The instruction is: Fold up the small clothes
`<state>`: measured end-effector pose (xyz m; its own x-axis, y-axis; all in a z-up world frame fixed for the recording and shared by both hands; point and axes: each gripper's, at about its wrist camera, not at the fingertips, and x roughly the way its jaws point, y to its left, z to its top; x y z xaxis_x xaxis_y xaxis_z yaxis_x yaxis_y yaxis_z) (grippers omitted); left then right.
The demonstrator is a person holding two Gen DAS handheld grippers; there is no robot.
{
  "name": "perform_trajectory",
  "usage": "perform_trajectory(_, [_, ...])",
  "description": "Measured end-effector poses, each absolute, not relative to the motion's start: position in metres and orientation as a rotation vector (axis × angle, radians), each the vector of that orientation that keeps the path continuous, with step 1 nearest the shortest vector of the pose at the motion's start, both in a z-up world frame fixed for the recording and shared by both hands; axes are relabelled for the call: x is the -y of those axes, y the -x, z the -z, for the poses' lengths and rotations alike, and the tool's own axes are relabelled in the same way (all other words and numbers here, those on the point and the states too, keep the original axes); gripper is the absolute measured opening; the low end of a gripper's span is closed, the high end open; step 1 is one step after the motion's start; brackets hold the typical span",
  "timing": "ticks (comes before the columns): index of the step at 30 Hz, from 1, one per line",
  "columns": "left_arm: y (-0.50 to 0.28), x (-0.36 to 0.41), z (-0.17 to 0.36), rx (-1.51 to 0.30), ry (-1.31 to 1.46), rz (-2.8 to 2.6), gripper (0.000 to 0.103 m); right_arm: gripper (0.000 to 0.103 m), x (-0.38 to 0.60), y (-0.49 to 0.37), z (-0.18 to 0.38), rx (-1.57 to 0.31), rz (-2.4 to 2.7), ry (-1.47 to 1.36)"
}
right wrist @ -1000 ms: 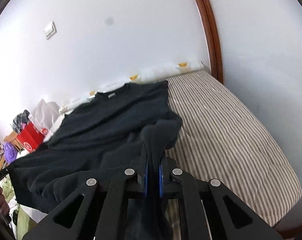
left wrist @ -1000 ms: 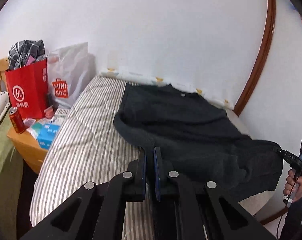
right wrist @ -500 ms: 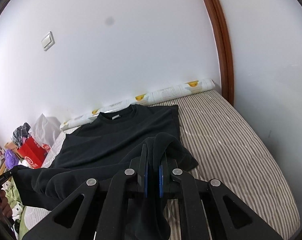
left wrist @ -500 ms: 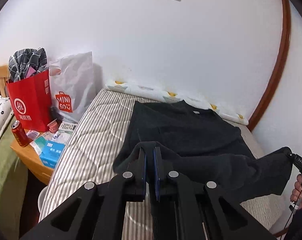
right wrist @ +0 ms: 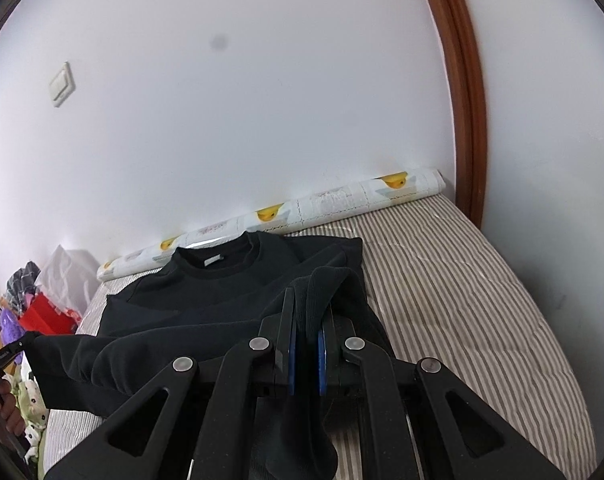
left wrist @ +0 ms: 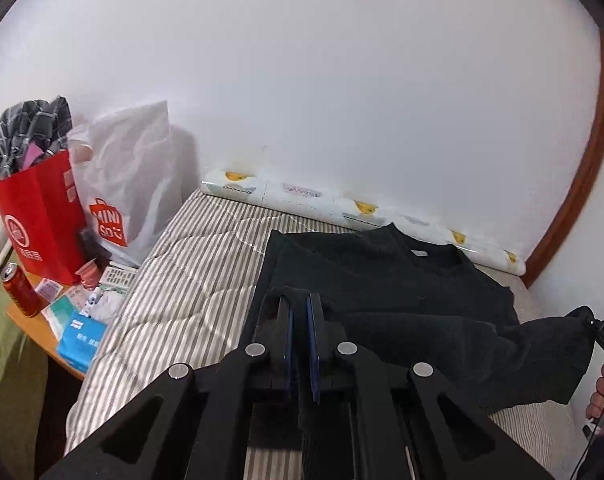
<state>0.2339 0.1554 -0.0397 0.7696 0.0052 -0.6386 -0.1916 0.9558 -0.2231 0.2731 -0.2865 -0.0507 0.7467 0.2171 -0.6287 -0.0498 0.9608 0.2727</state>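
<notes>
A black sweatshirt lies on the striped bed, collar toward the wall. My left gripper is shut on its lower left hem corner, held above the bed. My right gripper is shut on the lower right hem corner, also lifted. The hem hangs stretched between the two. The sweatshirt's upper part stays flat on the bed. The right gripper also shows at the right edge of the left wrist view; the left gripper shows at the left edge of the right wrist view.
A patterned roll lies along the wall at the head of the bed. At the left, a bedside table holds a red bag, a white Miniso bag, a red can and small packets. A brown door frame stands right.
Both grippers have lifted the hem and carried it toward the collar end of the bed. The lower half of the sweatshirt now rises off the bed.
</notes>
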Motion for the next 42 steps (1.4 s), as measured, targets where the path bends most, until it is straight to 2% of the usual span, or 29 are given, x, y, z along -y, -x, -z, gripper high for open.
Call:
perform_trajectory(7, [-0.278,-0.158,0.074,-0.760,0.250,-0.159,0.007,0.008,0.285,-0.328,0.096,-0.768,-0.133,-0.278])
perform_trajectory(16, [-0.299,-0.163,0.104,-0.824,0.225,-0.189,0.007,0.009,0.279,-0.373,0.144,-0.868,-0.104,-0.267])
perform_trajectory(19, [-0.299,-0.162,0.105,-0.835,0.218,-0.183,0.007,0.013,0.279,-0.378,0.149,-0.909,-0.106,-0.260])
perform_trajectory(22, [-0.292,-0.162,0.099,-0.837,0.220,-0.154,0.007,0.027,0.280,-0.363,0.137,-0.916,-0.124,-0.247])
perform_trajectory(24, [-0.284,-0.161,0.096,-0.840,0.216,-0.144,0.012,0.045,0.283,-0.342,0.122,-0.859,-0.146,-0.226])
perform_trajectory(25, [-0.280,-0.161,0.095,-0.842,0.216,-0.139,0.013,0.047,0.286,-0.331,0.115,-0.826,-0.131,-0.200])
perform_trajectory(30, [-0.249,-0.164,0.098,-0.853,0.234,-0.117,0.033,0.048,0.310,-0.294,0.111,-0.842,-0.068,-0.174])
perform_trajectory(37, [-0.201,-0.174,0.123,-0.920,0.281,-0.127,0.036,0.048,0.333,-0.268,0.140,-0.927,-0.059,-0.257])
perform_trajectory(42, [-0.190,-0.183,0.138,-0.938,0.340,-0.113,0.045,0.048,0.334,-0.268,0.149,-0.941,-0.097,-0.341])
